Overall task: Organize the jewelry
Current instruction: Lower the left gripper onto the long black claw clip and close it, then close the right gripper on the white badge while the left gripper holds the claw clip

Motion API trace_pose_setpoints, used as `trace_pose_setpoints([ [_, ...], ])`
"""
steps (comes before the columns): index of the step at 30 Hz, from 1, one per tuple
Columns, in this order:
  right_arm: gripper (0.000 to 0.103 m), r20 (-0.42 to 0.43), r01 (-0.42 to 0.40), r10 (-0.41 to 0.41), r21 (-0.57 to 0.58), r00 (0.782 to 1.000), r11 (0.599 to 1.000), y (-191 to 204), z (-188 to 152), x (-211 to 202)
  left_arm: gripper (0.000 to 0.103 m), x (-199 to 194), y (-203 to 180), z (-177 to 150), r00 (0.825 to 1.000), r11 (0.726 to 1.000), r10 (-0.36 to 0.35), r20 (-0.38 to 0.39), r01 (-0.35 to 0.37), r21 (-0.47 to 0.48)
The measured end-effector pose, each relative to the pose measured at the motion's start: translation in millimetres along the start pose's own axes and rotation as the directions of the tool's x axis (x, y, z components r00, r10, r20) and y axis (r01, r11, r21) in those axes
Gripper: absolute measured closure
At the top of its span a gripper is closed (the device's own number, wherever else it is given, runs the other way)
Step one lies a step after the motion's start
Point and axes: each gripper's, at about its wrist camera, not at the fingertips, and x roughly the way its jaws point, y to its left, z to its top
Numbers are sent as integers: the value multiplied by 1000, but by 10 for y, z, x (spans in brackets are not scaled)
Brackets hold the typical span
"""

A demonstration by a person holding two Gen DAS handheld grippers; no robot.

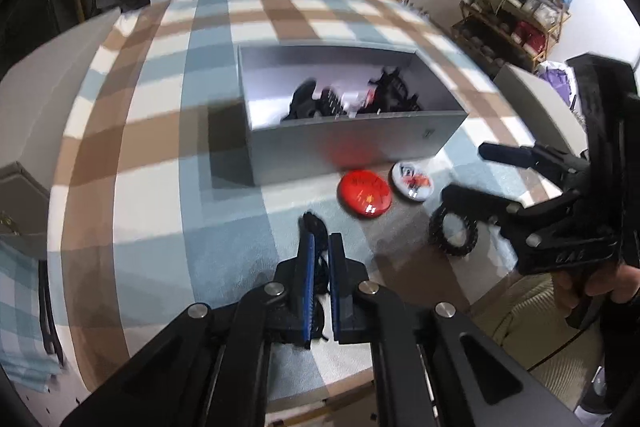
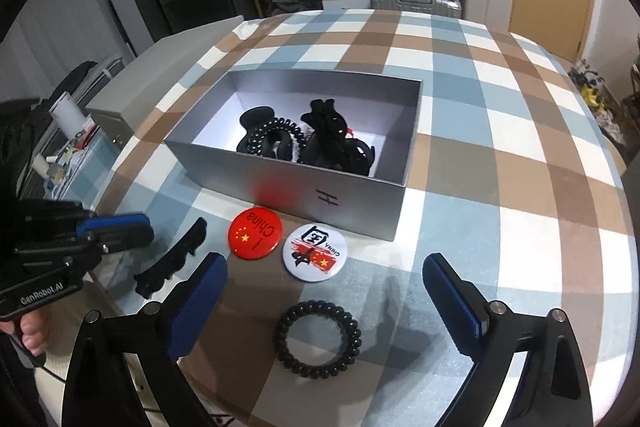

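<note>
A grey open box (image 2: pixel 348 205) on the checked tablecloth holds several black hair clips and a coil tie (image 2: pixel 304 139); it also shows in the left wrist view (image 1: pixel 340 143). In front of it lie a red badge (image 2: pixel 255 233), a white badge (image 2: pixel 315 251) and a black bead bracelet (image 2: pixel 317 339). My left gripper (image 1: pixel 319 243) is shut on a black hair clip (image 1: pixel 314 223), which also shows in the right wrist view (image 2: pixel 172 259). My right gripper (image 2: pixel 324 279) is open above the bracelet, fingers either side of it. In the left wrist view the right gripper (image 1: pixel 468 175) hovers over the bracelet (image 1: pixel 454 233).
A grey box lid (image 2: pixel 160 75) lies at the table's left edge. A side table with small clutter (image 2: pixel 68 147) stands to the left. The table's near edge (image 1: pixel 320 395) is close below the grippers.
</note>
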Motion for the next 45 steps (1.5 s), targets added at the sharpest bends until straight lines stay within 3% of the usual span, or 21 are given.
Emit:
trace_pose_setpoints([
  [1,5,1,-3,3,5,1000,1000,-10,7,-1,94,17,1,-12,1000,1000,4,-12,-4,-4],
  [4,5,9,-11,11,15,1000,1000,-32,16,-22,57,45,-24,-51,1000,1000,2,-30,-2,-3],
  [5,5,11,-13,13,16,1000,1000,-31,18,-30,48,52,-34,-54,1000,1000,5,-28,-5,-1],
  [6,5,13,-13,13,17,1000,1000,-35,17,-34,47,61,-41,-57,1000,1000,8,-27,-8,3],
  [12,5,-10,-10,10,4,1000,1000,-20,4,12,48,259,-32,-85,994,1000,25,-104,-25,5],
  [15,9,-24,-4,4,-22,1000,1000,17,-9,54,51,275,-83,-120,992,997,63,-107,-58,55],
  [18,18,-49,12,-15,-47,999,999,54,-23,119,73,272,-137,-151,986,985,144,-88,-134,106],
  [20,20,-59,18,-22,-59,998,998,66,-30,153,91,255,-118,-148,988,989,120,-94,-111,102],
  [23,24,-63,23,-28,-75,998,997,79,-22,193,91,243,-140,-173,988,985,123,-94,-111,131],
  [25,32,-64,28,-34,-80,997,996,82,-15,214,91,235,-174,-191,987,982,130,-91,-115,150],
  [31,43,-94,58,-67,-102,993,993,93,-26,316,91,113,-116,-167,992,987,115,-57,-108,115],
  [39,47,-88,74,-88,-146,992,987,176,-11,388,91,-48,-100,-110,997,994,71,10,-71,84],
  [41,51,-82,89,-103,-158,991,983,197,-15,395,91,-66,-80,-96,998,995,59,16,-60,73],
  [43,62,-76,84,-98,-165,992,983,216,-9,392,91,-81,-72,-84,999,996,48,21,-49,68],
  [45,62,-70,91,-104,-180,992,979,245,-15,393,91,-98,-71,-78,999,997,34,26,-36,65],
])
